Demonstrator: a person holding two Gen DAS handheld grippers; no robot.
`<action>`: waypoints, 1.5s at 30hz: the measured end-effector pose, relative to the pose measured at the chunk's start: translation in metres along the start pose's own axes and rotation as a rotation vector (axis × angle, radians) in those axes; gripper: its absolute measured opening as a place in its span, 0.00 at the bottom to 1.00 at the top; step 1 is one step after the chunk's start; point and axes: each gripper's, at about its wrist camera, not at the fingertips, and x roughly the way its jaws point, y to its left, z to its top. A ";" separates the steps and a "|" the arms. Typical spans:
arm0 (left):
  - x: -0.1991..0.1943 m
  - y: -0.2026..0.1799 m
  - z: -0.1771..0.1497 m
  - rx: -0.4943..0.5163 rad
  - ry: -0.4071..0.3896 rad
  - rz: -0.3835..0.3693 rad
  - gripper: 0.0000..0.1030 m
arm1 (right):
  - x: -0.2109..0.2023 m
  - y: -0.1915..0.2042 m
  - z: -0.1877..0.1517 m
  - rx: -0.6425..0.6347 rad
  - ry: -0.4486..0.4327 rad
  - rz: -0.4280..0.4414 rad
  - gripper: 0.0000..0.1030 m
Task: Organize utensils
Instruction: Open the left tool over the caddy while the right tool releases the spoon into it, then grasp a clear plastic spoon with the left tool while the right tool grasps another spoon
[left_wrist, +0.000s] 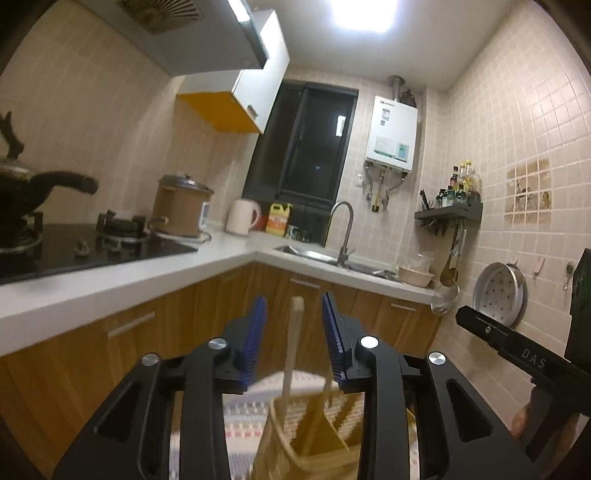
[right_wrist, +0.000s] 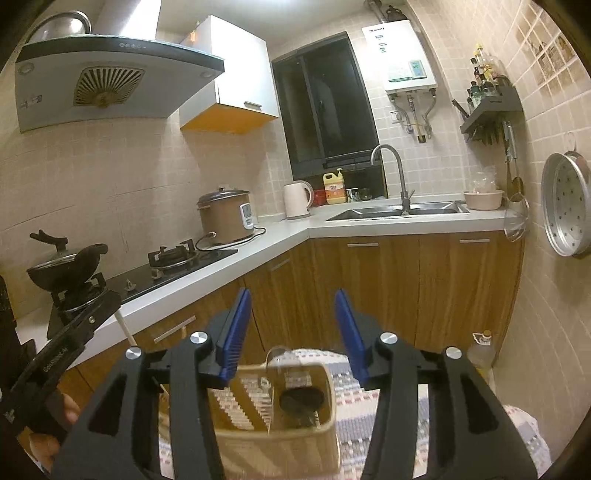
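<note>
A black pan (right_wrist: 68, 267) is seen on the stove (right_wrist: 177, 264) at the far left, with a brown rice cooker (right_wrist: 225, 214) and a white kettle (right_wrist: 297, 199) further along the white counter (right_wrist: 280, 236). Toward the middle, the left gripper (left_wrist: 293, 332) is held over a slatted wooden holder (left_wrist: 295, 443), its jaws parted; a pale wooden handle (left_wrist: 293, 347) stands upright between the blue fingers (left_wrist: 256, 332), with a gap visible on each side, so it is not gripped. Its lower end goes down into the holder. To the right of it, the right gripper (right_wrist: 293, 328) is also open, with nothing between its fingers; a blurred metal utensil (right_wrist: 295, 391) with a dark end rests in the holder's right compartment below. The holder stands on a patterned cloth (right_wrist: 369, 406). Further right, a sink (right_wrist: 399, 212) and tap (right_wrist: 391, 173) are set into the counter, and a round perforated metal tray (right_wrist: 565, 206) hangs on the tiled wall.
</note>
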 end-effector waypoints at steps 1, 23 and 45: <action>-0.010 0.001 -0.001 -0.007 0.015 0.006 0.29 | -0.005 0.000 -0.001 0.000 0.006 -0.001 0.43; -0.001 0.023 -0.139 -0.304 0.900 -0.007 0.44 | -0.041 0.030 -0.153 -0.150 0.862 0.062 0.43; 0.017 -0.051 -0.158 0.038 0.929 0.233 0.28 | -0.035 0.034 -0.173 -0.091 0.917 0.125 0.43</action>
